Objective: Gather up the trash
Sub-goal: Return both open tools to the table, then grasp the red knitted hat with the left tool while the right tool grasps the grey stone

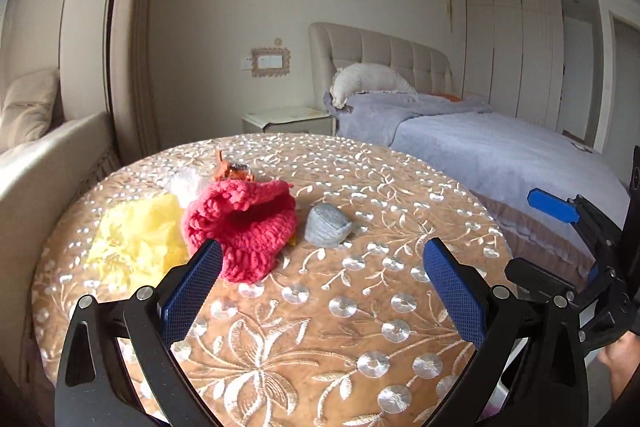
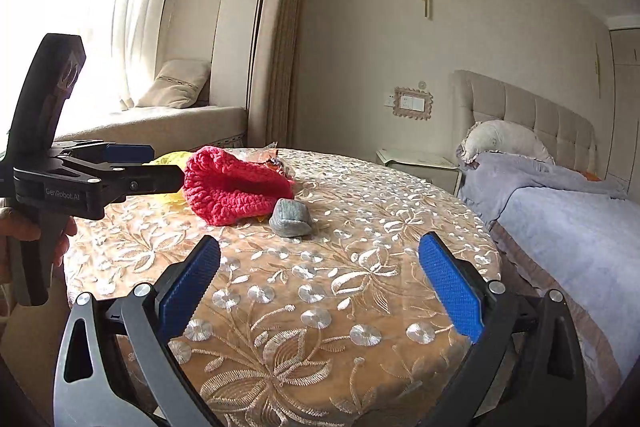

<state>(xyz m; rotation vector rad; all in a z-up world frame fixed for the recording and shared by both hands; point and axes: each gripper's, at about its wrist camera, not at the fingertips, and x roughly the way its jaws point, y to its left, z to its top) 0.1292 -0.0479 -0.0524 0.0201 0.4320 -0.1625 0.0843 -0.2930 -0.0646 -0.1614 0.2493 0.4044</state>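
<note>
Both held wide open and empty above the near tabletop point(image 1: 360, 327): left gripper point(image 1: 320, 263), right gripper point(image 2: 318, 259). Grey wad point(image 1: 327, 225) ahead of both, almost centred between the left fingers, slightly left of centre for the right; no clear long axis. Red knit point(image 1: 240, 231) and yellow crumple point(image 1: 136, 243) ahead-left, nearer the left gripper. Probably equal reach for the wad.

Tabletop point(image 1: 320, 327): bare embroidered cloth from centre to 6 o'clock gives unobstructed passage. Obstacles cluster at 10 to 12 o'clock: red knitted hat point(image 1: 244, 231), yellow crumpled wrapper point(image 1: 136, 243) touching it at 9 o'clock, grey ball point(image 1: 328, 225) just beside at 3 o'clock. Bed point(image 1: 500, 155) borders the 2 o'clock edge; right hand-held gripper point(image 1: 552, 205) occupies 3 o'clock
</note>
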